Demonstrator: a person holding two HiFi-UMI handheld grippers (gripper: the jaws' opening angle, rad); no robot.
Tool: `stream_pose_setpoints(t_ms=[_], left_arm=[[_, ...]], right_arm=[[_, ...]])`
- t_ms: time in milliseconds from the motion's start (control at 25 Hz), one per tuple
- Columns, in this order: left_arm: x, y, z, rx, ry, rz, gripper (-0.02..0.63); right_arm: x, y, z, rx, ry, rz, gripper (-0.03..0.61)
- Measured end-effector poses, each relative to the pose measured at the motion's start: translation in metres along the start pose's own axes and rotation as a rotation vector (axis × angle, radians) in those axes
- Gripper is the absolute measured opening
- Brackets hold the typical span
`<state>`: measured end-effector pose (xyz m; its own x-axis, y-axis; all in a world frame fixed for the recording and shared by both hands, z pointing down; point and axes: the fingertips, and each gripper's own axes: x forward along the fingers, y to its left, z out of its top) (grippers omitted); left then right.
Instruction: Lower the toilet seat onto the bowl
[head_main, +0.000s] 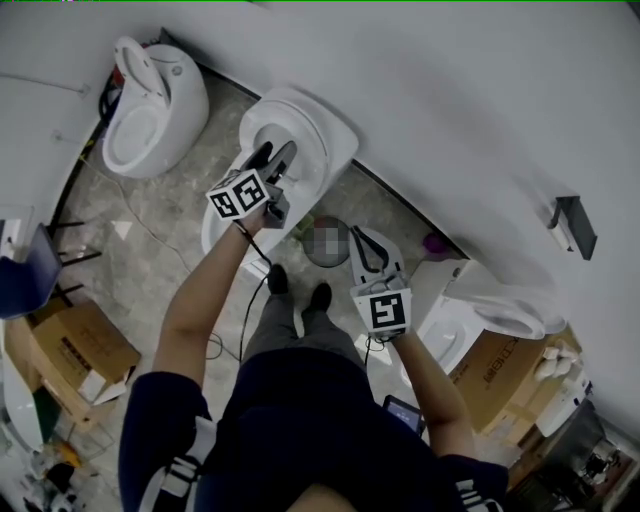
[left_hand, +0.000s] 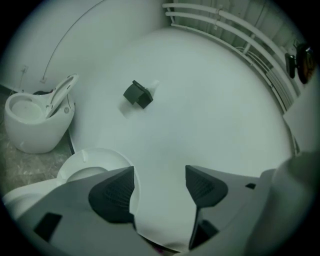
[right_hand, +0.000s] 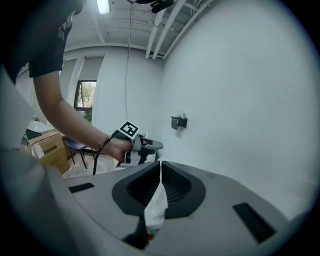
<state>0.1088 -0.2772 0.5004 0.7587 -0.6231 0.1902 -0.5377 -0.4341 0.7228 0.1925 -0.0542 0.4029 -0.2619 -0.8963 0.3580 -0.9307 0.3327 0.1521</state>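
— Where is the toilet seat (head_main: 322, 132)?

— Up off the toilet bowl (head_main: 212, 235), leaning back toward the wall behind the bowl. Its long axis runs up from the bowl's hinge end, not flat along the rim. Its open face looks out toward the person.

— And the left gripper (head_main: 272, 158)?

— Over the bowl, just in front of the raised seat and pointing at the wall. Its jaws are spread wide. A white surface fills the gap between them, but I see neither pad pressed on it.

— The right gripper (right_hand: 160, 164)?

— Off to the bowl's right, well apart from it and nearer the person. Its jaws are closed tip to tip. Something white shows in the slit below the tips, and I cannot tell what it is.

— Anything else by the bowl?

— A second toilet (head_main: 150, 110) stands to the bowl's left along the same wall, lid up. A black fixture (left_hand: 137, 94) sits on the wall above the bowl.
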Motion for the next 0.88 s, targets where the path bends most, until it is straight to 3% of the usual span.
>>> stream_pose_setpoints(t_ms=[240,640,880], left_arm=[[0.029,0.013,0.007,-0.138,0.009,-0.016,0.333],[0.06,0.06,-0.001,-0.312,0.018,0.056,0.316],[0.067,0.079,-0.007,-0.358,0.028,0.084,0.316]], right_arm=[[0.011,0.0,-0.006,0.01,0.031,-0.005,0.029],[0.025,-0.008,-0.017,0.031,0.07,-0.015,0.029],[0.031,-0.006,-0.024,0.038,0.088,-0.006,0.029]])
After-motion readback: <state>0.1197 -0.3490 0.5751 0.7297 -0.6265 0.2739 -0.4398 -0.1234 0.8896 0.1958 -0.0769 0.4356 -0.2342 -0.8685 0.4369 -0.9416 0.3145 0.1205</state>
